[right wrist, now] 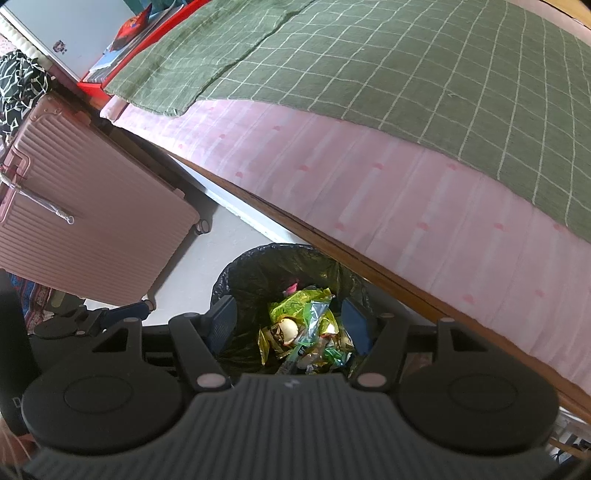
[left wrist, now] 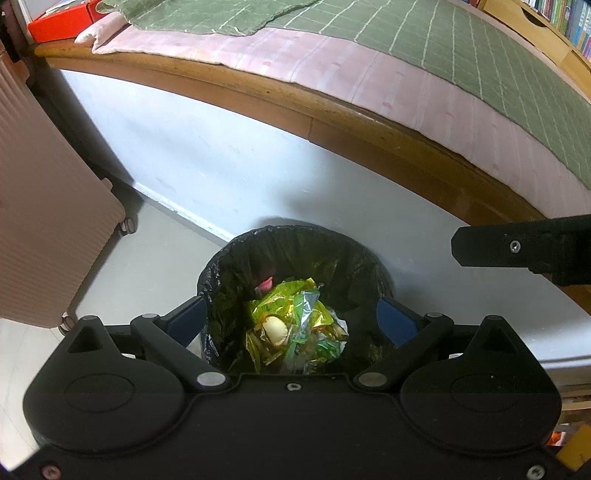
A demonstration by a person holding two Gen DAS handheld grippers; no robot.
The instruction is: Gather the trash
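A small bin lined with a black bag stands on the floor against the bed's side. Inside lie crumpled yellow-green wrappers, clear plastic and a pale rounded piece. My left gripper hovers over the bin's mouth, open, with nothing between its blue pads. In the right wrist view the same bin and wrappers show below my right gripper, which is also open and holds nothing. Part of the right gripper juts in from the right edge of the left wrist view.
A pink ribbed suitcase on wheels stands left of the bin. The bed's wooden frame, pink sheet and green checked blanket rise behind it. A red box sits at the bed's far end. Grey floor lies between suitcase and bin.
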